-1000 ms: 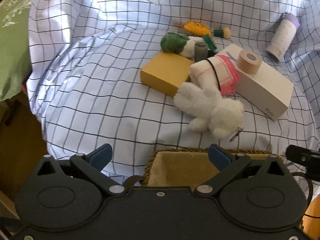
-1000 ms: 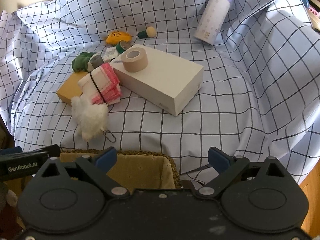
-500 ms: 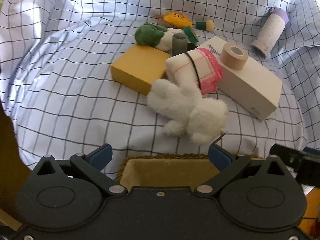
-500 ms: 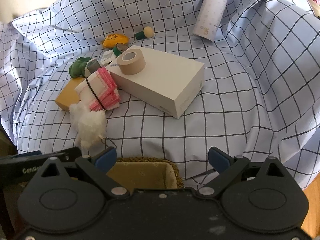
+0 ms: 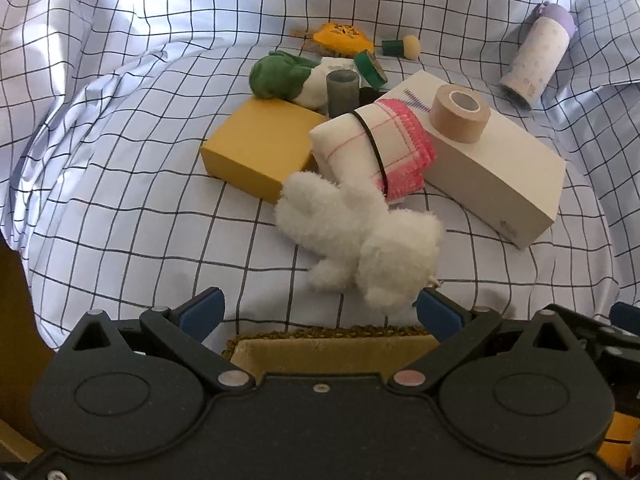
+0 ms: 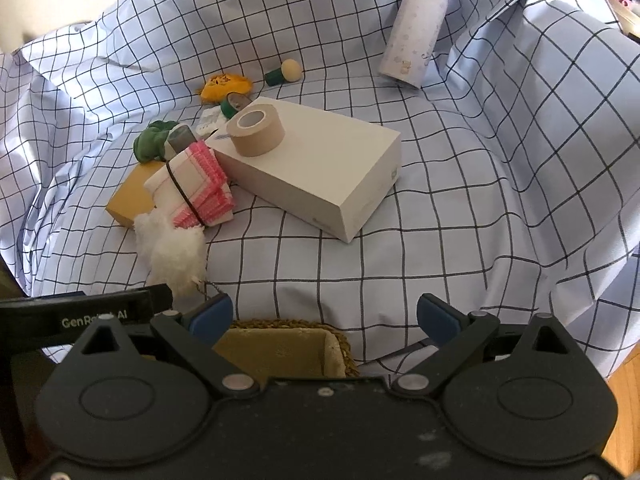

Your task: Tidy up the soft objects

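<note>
Sorting is judged barely begun: the woven basket (image 5: 328, 338) at the near edge shows only a bare lining in the part that is seen, and every soft thing is seen outside it on the checked cloth (image 5: 120, 200).

From the left, open cloth is seen first, free for an approach, though it rises in folds toward the rim. Next, the yellow box (image 5: 256, 148) is met, with the green-and-white plush (image 5: 280, 78) behind it. The white plush rabbit (image 5: 360, 236) is seen just beyond the basket rim, touching the box and the banded cloth bundle (image 5: 372, 148); it is judged the easiest first pick. The bundle is leaned against the white box (image 5: 500, 168), on which a tape roll (image 5: 460, 118) is stood. Far right, the bottle (image 5: 536, 66) is well apart.

The left gripper (image 5: 318, 314) is held wide open and empty, as is the right gripper (image 6: 324, 314); they are crowded close together over the basket.
</note>
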{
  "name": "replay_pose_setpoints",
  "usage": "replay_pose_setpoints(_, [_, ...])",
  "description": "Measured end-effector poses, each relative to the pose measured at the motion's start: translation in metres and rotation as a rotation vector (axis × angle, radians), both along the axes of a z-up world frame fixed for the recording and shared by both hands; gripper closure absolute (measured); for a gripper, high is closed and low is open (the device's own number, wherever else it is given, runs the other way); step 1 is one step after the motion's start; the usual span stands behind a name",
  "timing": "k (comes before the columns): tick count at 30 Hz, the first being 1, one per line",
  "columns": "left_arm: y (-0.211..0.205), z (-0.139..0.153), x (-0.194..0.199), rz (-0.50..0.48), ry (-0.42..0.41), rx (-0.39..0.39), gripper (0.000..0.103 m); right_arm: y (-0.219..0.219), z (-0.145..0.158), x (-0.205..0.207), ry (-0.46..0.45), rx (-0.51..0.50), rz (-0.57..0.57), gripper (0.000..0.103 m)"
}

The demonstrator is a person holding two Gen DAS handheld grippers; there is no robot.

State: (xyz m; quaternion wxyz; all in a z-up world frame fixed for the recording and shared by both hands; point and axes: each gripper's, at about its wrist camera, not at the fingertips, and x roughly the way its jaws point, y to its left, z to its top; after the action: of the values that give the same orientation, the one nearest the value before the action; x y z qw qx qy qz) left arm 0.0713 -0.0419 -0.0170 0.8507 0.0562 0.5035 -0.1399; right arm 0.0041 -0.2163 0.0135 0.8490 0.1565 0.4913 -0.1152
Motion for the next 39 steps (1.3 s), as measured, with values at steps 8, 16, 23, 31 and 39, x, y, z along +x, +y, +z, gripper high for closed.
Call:
replay_pose_setpoints(8, [0.003,0.004,-0.011,0.019,-0.007,0.043,0.004,0.003,0.006,-0.012,-0.009,-0.009,0.007,0.004])
replay_pose_setpoints(16, [0.01,0.012,-0.031,0.025,-0.017,0.059,0.004,0.012,0.012,-0.024,-0.011,-0.016,0.027,0.004])
replay_pose_setpoints(23, [0.018,0.015,-0.044,0.033,-0.019,0.072,0.004,0.021,0.016,-0.035,-0.013,-0.023,0.048,0.004])
replay_pose_setpoints(31, [0.024,0.015,-0.056,0.041,-0.018,0.072,0.004,0.028,0.018,-0.045,-0.01,-0.029,0.064,0.003])
replay_pose_setpoints(39, [0.028,0.019,-0.064,0.041,-0.024,0.062,0.004,0.03,0.017,-0.05,0.004,-0.03,0.075,0.003])
